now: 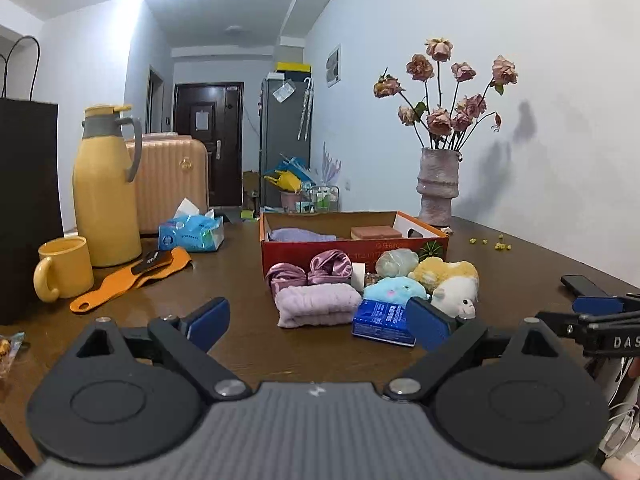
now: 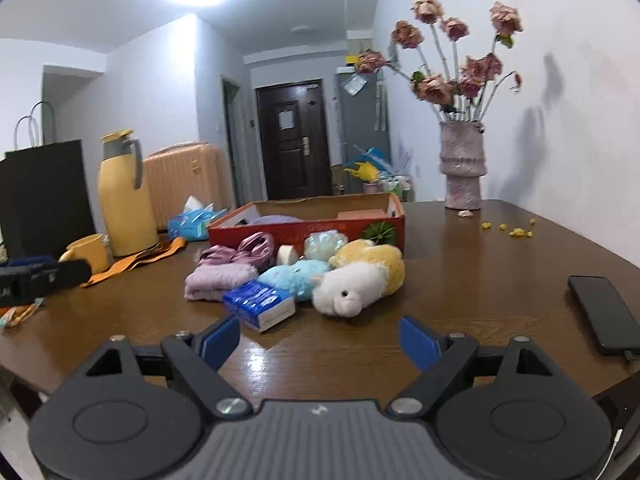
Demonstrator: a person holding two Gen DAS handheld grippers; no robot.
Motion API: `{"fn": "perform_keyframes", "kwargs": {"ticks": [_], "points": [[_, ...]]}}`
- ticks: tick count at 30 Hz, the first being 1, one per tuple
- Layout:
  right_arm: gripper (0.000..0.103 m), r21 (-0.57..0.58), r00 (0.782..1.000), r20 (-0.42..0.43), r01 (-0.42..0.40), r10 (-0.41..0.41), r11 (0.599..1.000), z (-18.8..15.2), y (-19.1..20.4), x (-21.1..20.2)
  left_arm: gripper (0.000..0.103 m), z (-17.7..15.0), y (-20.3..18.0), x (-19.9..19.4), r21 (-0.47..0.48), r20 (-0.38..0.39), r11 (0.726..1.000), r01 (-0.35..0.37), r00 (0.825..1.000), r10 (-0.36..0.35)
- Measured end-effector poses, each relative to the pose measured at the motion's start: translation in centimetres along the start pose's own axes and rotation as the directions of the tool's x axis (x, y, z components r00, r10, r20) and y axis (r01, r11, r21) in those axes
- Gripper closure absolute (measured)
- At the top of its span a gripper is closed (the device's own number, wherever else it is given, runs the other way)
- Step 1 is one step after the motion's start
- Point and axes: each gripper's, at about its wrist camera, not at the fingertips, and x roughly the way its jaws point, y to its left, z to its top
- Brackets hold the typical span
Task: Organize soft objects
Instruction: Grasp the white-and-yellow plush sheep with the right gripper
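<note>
Looking along both claws, we see a brown table [image 1: 240, 280] w/ a heap of soft things near its middle. Our left claw [image 1: 320, 322] has its jaws spread wide, nothing between them; it hangs over the table short of the heap. Our right claw [image 2: 320, 342] is spread too, also empty, over bare wood in front of the heap.

The heap sits right against the front wall of a red cardboard box [image 1: 320, 250]. In it: a folded lilac towel [image 1: 318, 304] at the front left, a pink satin scrunchie [image 1: 308, 272] behind it, a white tape roll [image 1: 359, 275] just beside that, a pale green puff [image 1: 396, 262] touching the box wall. A light blue plush [image 1: 394, 288] lies in the middle, a white plush animal [image 2: 348, 286] at the right w/ a yellow plush [image 2: 372, 256] behind it, touching. A blue tissue pack [image 2: 260, 302] lies at the front edge of the heap, touching the towel & blue plush.

Inside the box we make out a lavender cloth [image 1: 300, 235] at the left and a brownish block [image 1: 376, 233] at the right.

Off to the left: a yellow thermos jug [image 1: 106, 192], a yellow mug [image 1: 64, 268] near it, an orange strap-like item [image 1: 132, 276], a blue tissue bag [image 1: 192, 232]. A vase of dried roses [image 1: 438, 184] stands at the far right by the wall, and a black phone [image 2: 604, 314] lies near the right edge, well apart from the heap.
</note>
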Motion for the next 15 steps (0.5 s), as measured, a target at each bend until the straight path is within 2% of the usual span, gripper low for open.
{"fn": "perform_keyframes", "kwargs": {"ticks": [4,8,11,13,14,15], "points": [[0.016,0.042,0.999,-0.042,0.029,-0.027,0.999,0.6,-0.4,2.5,0.007,-0.4,0.0,2.1,-0.039,-0.03,0.999,0.017,0.999,-0.018],[0.016,0.111,0.996,-0.07,0.059,-0.052,0.992,1.6,-1.0,7.9,0.007,-0.9,-0.8,5.2,-0.043,-0.078,0.999,0.032,0.996,-0.035],[0.017,0.213,0.991,-0.113,0.097,-0.074,0.972,2.7,-1.9,12.7,0.007,-1.0,-1.6,7.1,-0.038,-0.106,0.998,0.044,0.993,-0.047],[0.017,0.273,0.991,-0.118,0.094,-0.064,0.957,3.0,-2.5,15.3,0.007,-1.0,-2.0,7.9,-0.038,-0.114,0.998,0.053,0.992,-0.057],[0.019,0.282,0.988,-0.129,0.117,-0.084,0.952,3.0,-2.7,16.5,0.007,-1.0,-2.3,8.2,-0.036,-0.116,0.998,0.058,0.991,-0.062],[0.028,0.28,0.983,-0.145,0.15,-0.112,0.948,3.0,-2.8,17.6,0.007,-1.0,-2.5,8.3,-0.032,-0.117,0.998,0.06,0.991,-0.063]]}}
